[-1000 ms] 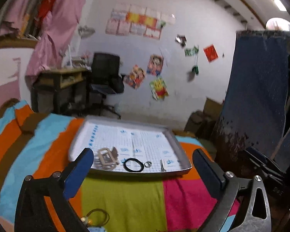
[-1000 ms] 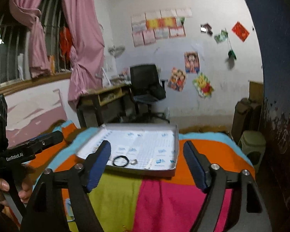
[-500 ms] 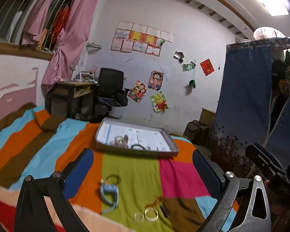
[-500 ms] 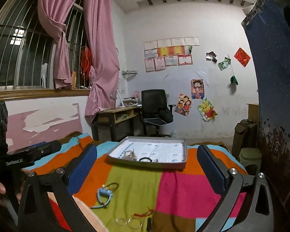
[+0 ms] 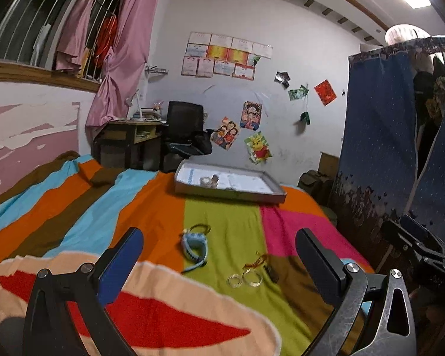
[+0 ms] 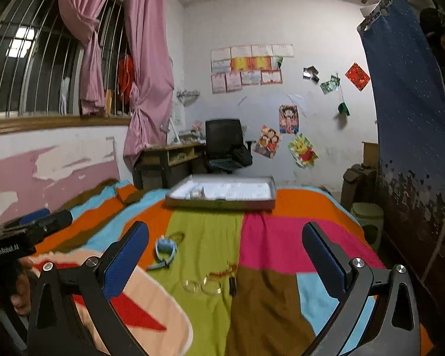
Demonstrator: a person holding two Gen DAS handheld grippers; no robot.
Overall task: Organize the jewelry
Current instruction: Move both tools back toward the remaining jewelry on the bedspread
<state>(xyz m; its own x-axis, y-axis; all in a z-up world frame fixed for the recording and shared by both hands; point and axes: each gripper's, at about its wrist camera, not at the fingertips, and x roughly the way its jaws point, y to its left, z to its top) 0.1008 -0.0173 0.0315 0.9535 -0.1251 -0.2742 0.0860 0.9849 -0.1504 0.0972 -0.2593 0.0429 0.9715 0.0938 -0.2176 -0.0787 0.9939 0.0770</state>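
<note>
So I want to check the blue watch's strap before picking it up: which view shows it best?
The left wrist view: the blue watch lies sharper and nearer centre on the blanket. In the right wrist view it is blurrier, close beside the right hand-held gripper's finger.

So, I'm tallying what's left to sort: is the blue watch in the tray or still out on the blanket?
Out. The blue watch lies on the striped blanket, well short of the tray at the far end.
</note>
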